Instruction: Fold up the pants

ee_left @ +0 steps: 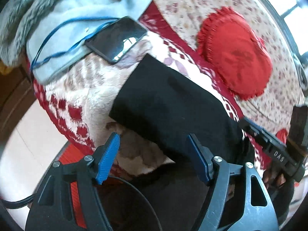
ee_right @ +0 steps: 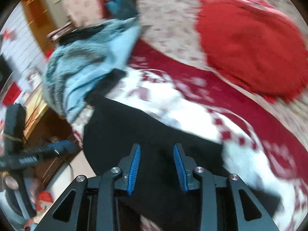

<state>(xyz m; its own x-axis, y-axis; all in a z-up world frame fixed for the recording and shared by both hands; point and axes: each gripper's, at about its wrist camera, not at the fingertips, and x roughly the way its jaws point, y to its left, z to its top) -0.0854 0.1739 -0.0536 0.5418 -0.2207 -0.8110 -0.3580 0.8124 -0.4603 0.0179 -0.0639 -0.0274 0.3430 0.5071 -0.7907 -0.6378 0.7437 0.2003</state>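
Observation:
Black pants [ee_left: 163, 100] lie flat as a long dark strip on a red and white fleecy blanket [ee_left: 82, 88]. My left gripper [ee_left: 153, 135] hovers over their near end with its blue pads [ee_left: 107, 157] spread wide and nothing between them. In the blurred right wrist view the pants [ee_right: 134, 123] run from the lower middle up to the left. My right gripper [ee_right: 156, 146] stands over them with the jaws apart, and no fabric is pinched. Each gripper also shows in the other's view: the right gripper [ee_left: 250, 127] at the pants' right side, the left gripper [ee_right: 63, 146] at their left.
A dark phone [ee_left: 117, 38] with a blue cable [ee_left: 57, 28] rests on a pale blue fur-trimmed coat [ee_left: 67, 9] just beyond the pants. A red frilled cushion [ee_left: 234, 52] lies on the floral sheet [ee_left: 192, 5]. The bed edge and pale floor [ee_left: 28, 134] are at the left.

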